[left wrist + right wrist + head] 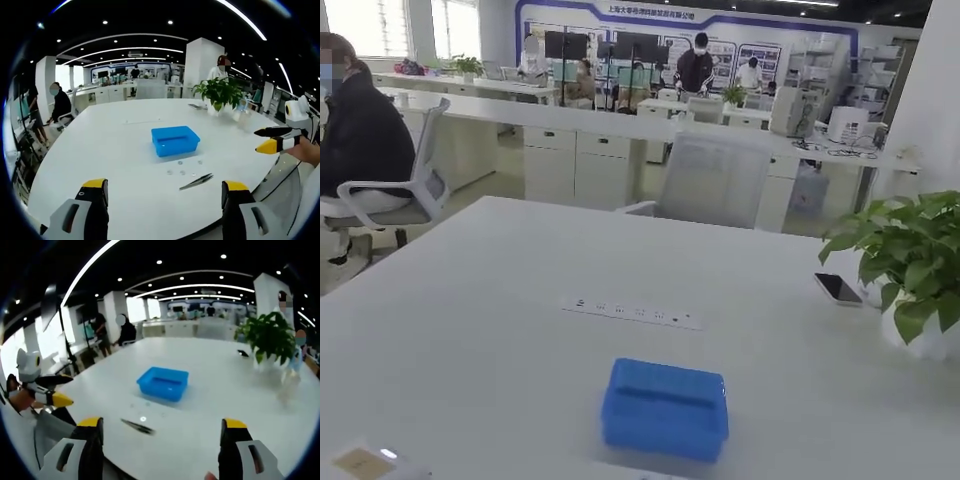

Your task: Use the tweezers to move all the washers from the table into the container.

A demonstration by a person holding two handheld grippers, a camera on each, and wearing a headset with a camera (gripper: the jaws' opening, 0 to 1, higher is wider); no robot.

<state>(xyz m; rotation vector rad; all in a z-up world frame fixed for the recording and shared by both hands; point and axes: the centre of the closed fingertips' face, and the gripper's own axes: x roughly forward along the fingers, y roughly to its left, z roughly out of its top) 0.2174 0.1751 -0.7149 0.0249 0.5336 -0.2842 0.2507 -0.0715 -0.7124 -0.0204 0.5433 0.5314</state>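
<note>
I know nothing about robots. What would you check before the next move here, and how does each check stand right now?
1. Left tongs free to grasp: ok, jaws wide apart, nothing between them.
2. Right tongs free to grasp: ok, jaws also wide apart and empty.
3. Tweezers within reach: ok, lying flat on the table near its front edge, not yet picked up.
4. Washers located: ok, a small scatter between the tweezers and the container; exact count cannot tell.
5. Container ready: ok, blue, upright, open on top.
6. Which way the tweezers' tips point: cannot tell.
</note>
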